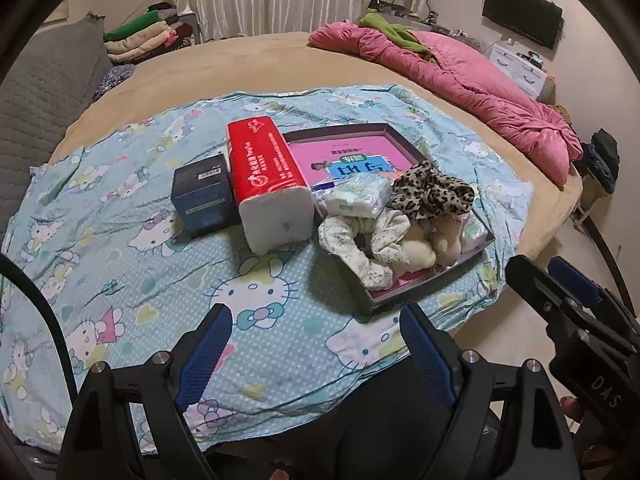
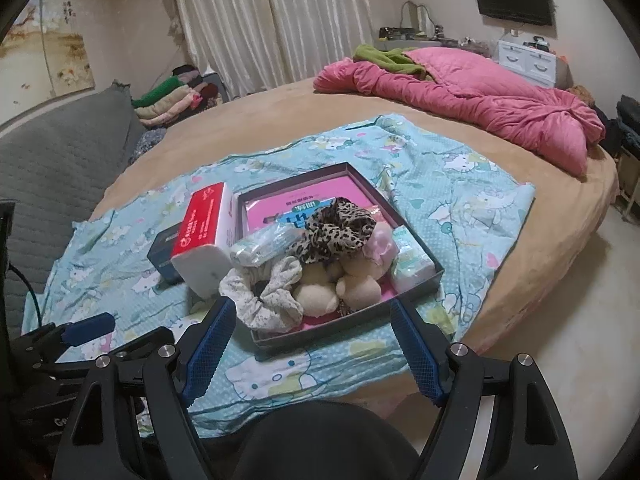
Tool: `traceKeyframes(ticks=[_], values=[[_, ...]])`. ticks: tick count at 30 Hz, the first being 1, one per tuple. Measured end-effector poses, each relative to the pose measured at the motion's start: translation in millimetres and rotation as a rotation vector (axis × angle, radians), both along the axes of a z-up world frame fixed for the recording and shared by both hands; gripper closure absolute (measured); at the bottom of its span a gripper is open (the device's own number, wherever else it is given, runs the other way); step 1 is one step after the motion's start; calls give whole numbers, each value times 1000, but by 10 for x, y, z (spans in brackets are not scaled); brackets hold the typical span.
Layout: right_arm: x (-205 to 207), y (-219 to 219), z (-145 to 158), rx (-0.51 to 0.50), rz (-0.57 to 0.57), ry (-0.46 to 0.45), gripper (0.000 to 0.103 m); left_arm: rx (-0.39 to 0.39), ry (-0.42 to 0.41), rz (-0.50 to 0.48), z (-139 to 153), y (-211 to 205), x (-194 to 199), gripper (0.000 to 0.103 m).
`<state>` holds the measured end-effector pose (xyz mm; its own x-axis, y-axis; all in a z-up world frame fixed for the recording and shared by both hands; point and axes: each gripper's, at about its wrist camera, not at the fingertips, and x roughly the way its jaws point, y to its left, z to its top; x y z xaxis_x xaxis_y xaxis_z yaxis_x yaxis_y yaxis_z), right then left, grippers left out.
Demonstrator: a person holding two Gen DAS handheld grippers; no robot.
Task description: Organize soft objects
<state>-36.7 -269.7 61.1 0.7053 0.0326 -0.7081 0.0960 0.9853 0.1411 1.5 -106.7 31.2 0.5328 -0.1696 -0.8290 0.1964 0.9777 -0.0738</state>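
Note:
A shallow dark tray (image 1: 340, 130) (image 2: 424, 284) with a pink base lies on a blue cartoon-cat sheet (image 1: 120, 248) (image 2: 460, 184). In it sit a leopard-print cloth (image 1: 430, 194) (image 2: 340, 228), a pale floral cloth (image 1: 360, 248) (image 2: 272, 300), a cream plush toy (image 1: 416, 252) (image 2: 352, 284) and small tissue packs (image 1: 358, 198) (image 2: 412, 266). A red tissue pack (image 1: 268, 176) (image 2: 202, 232) and a dark blue box (image 1: 202, 194) (image 2: 160, 258) stand left of the tray. My left gripper (image 1: 316, 332) hangs open over the sheet, short of the tray. My right gripper (image 2: 312, 328) is open at the tray's near edge, nothing between its fingers.
The sheet covers part of a round tan bed (image 1: 224, 68) (image 2: 280, 116). A pink quilt (image 1: 460, 84) (image 2: 480, 100) lies at the far right with a green cloth on it. Folded clothes (image 1: 148, 36) (image 2: 172, 100) are stacked far left beside a grey cushion (image 1: 44, 92).

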Motion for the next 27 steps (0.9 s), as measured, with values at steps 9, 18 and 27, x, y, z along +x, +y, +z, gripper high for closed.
traceKeyframes(ticks=[9, 18, 27], values=[[-54, 5, -49, 0, 8, 12, 22, 15, 5, 23, -24, 51, -57, 18], [-83, -36, -83, 22, 1, 26, 22, 28, 9, 29, -28, 63, -64, 18], [-95, 4, -77, 17, 14, 26, 22, 36, 11, 27, -21, 43, -81, 18]])
